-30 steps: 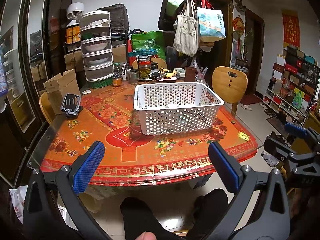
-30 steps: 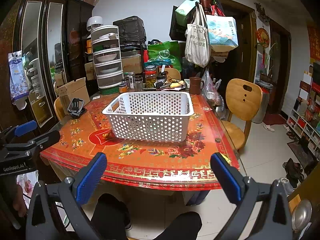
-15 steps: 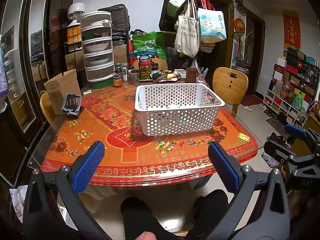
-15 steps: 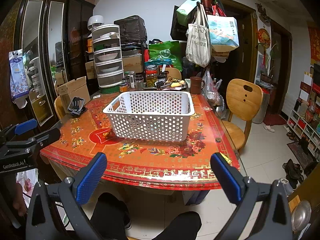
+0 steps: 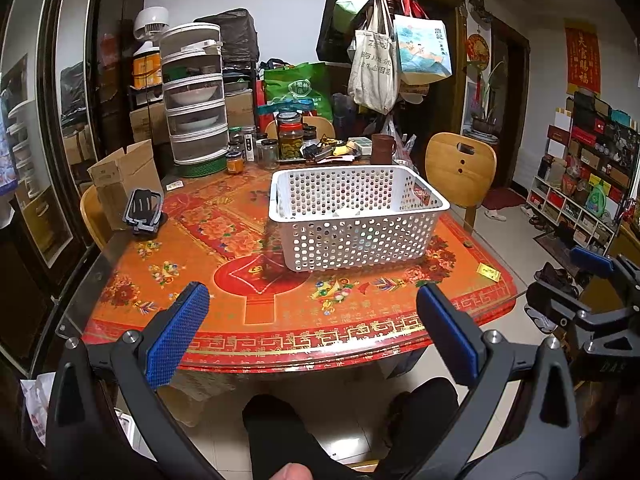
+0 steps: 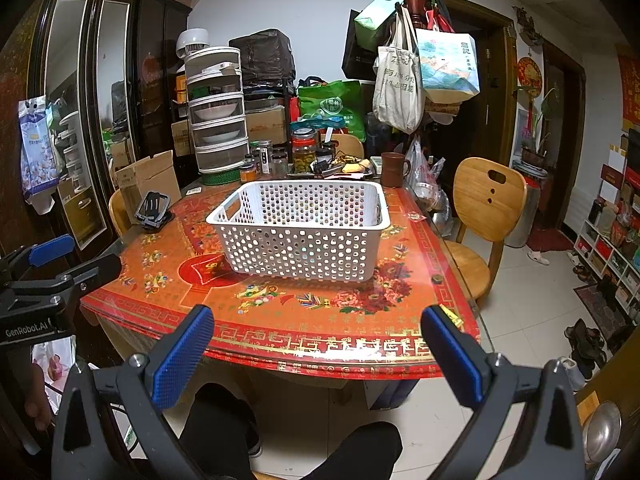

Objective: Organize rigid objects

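Observation:
A white perforated plastic basket (image 5: pixel 356 216) stands on the red patterned table (image 5: pixel 256 304); it also shows in the right wrist view (image 6: pixel 300 232). Something white lies inside it, mostly hidden. My left gripper (image 5: pixel 312 332) is open and empty, held off the table's near edge. My right gripper (image 6: pixel 316 352) is open and empty, also short of the near edge. A black phone stand (image 5: pixel 142 212) sits at the table's left. Jars (image 5: pixel 290 140) and a brown mug (image 5: pixel 382 149) stand at the far side.
A stacked food cover tower (image 5: pixel 194 96) and a cardboard box (image 5: pixel 120 176) are at the back left. A wooden chair (image 6: pixel 486 208) stands right of the table. A coat rack with bags (image 6: pixel 412 68) rises behind. My knees are below.
Both grippers stay open and almost still; the views have shifted only slightly. Nothing on the table has moved.

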### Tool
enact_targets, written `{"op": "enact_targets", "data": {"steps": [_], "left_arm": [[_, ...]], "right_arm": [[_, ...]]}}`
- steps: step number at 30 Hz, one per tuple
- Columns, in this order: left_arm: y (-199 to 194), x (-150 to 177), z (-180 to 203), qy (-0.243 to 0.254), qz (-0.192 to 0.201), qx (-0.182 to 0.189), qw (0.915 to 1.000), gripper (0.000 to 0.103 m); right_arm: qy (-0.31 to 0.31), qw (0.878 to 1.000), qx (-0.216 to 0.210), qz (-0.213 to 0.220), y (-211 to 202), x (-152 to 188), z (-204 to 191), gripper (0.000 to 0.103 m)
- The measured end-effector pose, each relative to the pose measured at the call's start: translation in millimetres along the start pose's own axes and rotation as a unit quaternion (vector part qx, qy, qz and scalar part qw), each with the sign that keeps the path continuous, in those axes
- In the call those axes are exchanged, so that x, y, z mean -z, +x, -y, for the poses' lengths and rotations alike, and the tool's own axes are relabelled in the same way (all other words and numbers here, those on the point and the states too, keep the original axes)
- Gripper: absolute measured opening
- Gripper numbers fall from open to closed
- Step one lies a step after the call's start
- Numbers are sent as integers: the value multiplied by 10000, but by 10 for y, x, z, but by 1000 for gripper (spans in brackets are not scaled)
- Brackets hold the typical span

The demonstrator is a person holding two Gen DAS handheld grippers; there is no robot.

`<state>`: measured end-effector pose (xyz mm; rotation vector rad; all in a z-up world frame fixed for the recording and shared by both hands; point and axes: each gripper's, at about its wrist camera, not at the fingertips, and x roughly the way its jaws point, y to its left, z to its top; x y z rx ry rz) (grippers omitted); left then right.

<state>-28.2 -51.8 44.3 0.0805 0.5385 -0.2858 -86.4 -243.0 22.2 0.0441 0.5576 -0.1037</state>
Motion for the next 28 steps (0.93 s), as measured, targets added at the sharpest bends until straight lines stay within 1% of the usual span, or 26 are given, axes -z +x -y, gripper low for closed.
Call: {"op": "enact_targets", "data": {"steps": [28], "left_arm": [[35, 3, -33, -82, -20, -29, 10000, 102]], "right_arm": [[-11, 10000, -5, -23, 10, -6, -2, 103]]}}
